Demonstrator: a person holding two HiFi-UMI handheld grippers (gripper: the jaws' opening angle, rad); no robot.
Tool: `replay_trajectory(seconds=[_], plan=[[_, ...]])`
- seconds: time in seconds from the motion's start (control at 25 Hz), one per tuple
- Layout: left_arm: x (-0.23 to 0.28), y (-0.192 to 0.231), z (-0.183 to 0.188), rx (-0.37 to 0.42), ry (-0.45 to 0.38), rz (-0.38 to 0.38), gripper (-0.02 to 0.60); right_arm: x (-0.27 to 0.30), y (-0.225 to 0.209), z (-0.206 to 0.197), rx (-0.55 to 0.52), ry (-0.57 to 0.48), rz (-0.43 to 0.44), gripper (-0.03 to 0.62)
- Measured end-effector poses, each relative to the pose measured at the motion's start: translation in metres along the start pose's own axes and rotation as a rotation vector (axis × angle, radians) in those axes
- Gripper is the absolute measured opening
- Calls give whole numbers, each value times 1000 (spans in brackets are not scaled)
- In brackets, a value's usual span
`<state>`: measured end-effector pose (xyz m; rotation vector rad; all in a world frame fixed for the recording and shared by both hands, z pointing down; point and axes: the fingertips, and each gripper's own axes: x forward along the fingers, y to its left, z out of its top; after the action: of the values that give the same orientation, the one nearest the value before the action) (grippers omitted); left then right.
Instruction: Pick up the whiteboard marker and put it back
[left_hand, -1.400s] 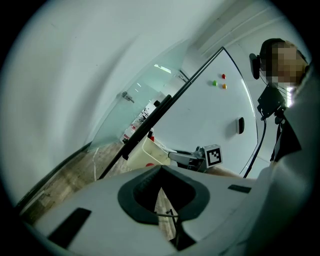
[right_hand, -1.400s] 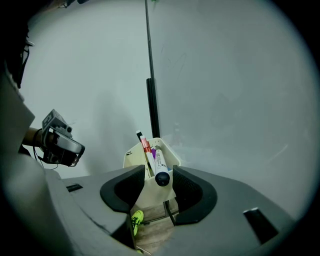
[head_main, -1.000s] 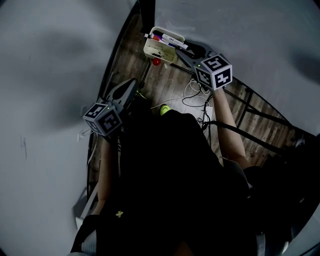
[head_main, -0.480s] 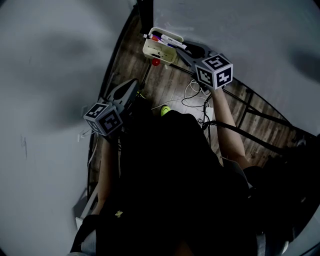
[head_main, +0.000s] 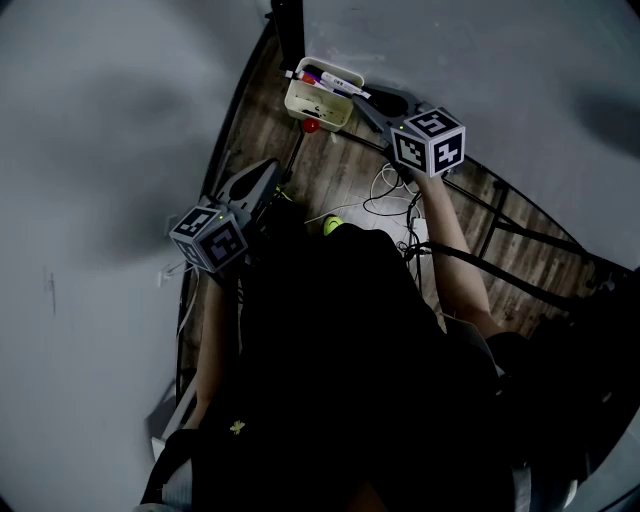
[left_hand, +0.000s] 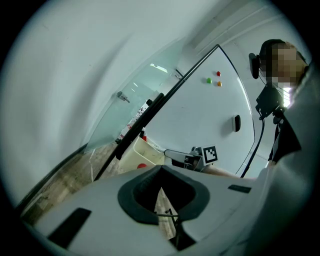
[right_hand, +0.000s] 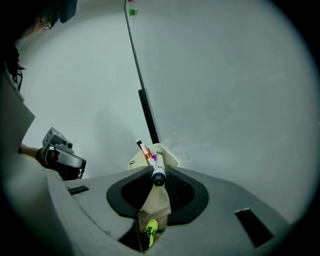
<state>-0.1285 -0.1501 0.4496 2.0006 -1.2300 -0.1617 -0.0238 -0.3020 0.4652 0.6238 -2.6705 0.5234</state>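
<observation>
Right gripper (right_hand: 158, 173) has just been closing its jaws; the tips now pinch the whiteboard marker (right_hand: 157, 167) at its dark capped end, and that end faces the right gripper's camera; the pads sit on both sides of the barrel with no gap showing. The marker's far end points into the cream pen tray (right_hand: 169, 159) just beyond the jaws, so it is at the tray and not lifted clear. A red-banded marker (right_hand: 145, 150) leans out of the same tray; something purple (right_hand: 154, 158) sits beside it. The tray hangs by the black frame bar (right_hand: 148, 116); a red round piece (head_main: 313, 124) is stuck on its underside in the head view. Left gripper (left_hand: 161, 171) has its jaw tips together with nothing between them, and it is held well apart from the tray, low at the left. Beyond it are the whiteboard (left_hand: 210, 107) with green, red and orange magnets (left_hand: 218, 74) near the top, plank floor (head_main: 340, 165) below, loose cables (head_main: 392, 203) and a yellow-green object (head_main: 332, 224) on the floor.
</observation>
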Motion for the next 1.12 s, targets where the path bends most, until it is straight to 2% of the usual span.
replay_trajectory(seconds=[0.32, 0.56, 0.72, 1.12], plan=[[2, -3, 1, 11, -5, -6, 32, -12, 0, 6, 26, -28, 4, 87], [8, -14, 0, 30, 1, -38, 32, -30, 4, 11, 143, -109, 30, 87], [10, -19, -2, 46, 5, -48, 32, -41, 9, 17, 181, -153, 40, 87], [9, -30, -12, 40, -4, -79, 32, -71, 27, 29, 152, -208, 42, 87]])
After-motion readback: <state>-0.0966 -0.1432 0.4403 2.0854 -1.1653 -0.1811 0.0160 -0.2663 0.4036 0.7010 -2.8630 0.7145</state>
